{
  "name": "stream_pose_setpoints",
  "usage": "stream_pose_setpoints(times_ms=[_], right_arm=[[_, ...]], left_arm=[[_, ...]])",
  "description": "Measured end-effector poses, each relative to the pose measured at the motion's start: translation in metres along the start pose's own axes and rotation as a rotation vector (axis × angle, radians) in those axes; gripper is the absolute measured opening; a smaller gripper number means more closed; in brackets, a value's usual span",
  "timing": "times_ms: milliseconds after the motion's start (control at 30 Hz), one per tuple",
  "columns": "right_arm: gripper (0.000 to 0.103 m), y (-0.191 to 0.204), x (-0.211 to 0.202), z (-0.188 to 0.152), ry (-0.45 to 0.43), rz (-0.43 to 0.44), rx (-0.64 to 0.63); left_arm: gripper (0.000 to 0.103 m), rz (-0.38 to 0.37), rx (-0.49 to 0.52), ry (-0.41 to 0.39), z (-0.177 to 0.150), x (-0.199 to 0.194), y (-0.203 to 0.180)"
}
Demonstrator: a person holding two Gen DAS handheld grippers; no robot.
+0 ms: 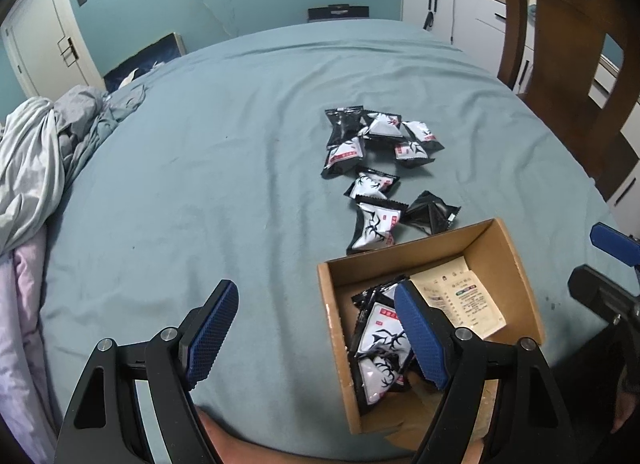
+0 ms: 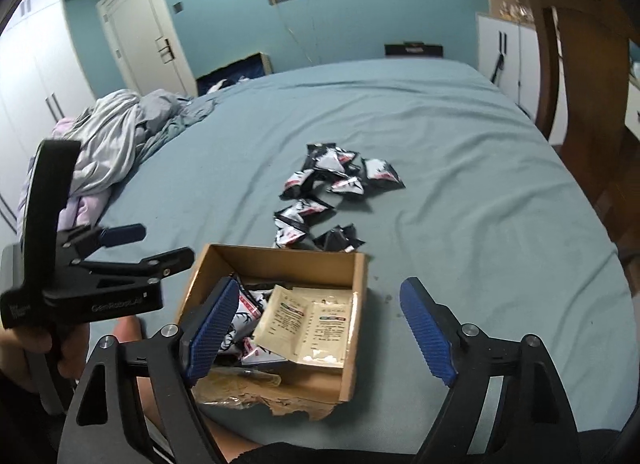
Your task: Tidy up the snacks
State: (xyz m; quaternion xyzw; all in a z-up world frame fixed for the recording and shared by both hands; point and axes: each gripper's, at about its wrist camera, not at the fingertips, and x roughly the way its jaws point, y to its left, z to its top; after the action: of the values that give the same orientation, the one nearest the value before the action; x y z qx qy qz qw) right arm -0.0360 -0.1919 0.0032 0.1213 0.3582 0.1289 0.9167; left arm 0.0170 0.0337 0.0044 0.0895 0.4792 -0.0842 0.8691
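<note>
Reading "GenRoboLab" or similar on my left gripper (image 2: 132, 244), though blur leaves it uncertain; its jaws gape wide, holding nothing; my right gripper (image 2: 324, 328) is likewise spread and empty; black-and-white snack packets (image 1: 380, 168) lie scattered on the teal bedsheet (image 1: 200, 184) beyond the cardboard box (image 1: 516, 264), which holds more packets and a printed leaflet (image 2: 308, 320), text illegible.

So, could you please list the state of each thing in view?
Left gripper: open, empty.
Right gripper: open, empty.
Cardboard box: open-topped, near flap torn, holding a few packets and a leaflet.
Loose snack packets: sealed, scattered on the bed.
Door: closed.
</note>
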Motion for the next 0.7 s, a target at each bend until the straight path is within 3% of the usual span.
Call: stream_pose_setpoints(times_ms=[200,333,533,700], right_arm=[[0.083,-0.033,0.005,0.016,0.032,0.004,0.176],[0.083,-0.051,0.048,0.035,0.21,0.035,0.245],[0.083,-0.052,0.115,0.062,0.382,0.03,0.223],[0.083,-0.057,0.161,0.084,0.449,0.059,0.249]], left_arm=[[0.081,0.031,-0.039,0.008,0.001,0.0,0.008],[0.081,0.008,-0.089,0.039,0.003,0.005,0.017],[0.082,-0.018,-0.122,0.072,0.008,0.016,0.024],[0.082,-0.036,-0.112,0.109,0.011,0.027,0.021]])
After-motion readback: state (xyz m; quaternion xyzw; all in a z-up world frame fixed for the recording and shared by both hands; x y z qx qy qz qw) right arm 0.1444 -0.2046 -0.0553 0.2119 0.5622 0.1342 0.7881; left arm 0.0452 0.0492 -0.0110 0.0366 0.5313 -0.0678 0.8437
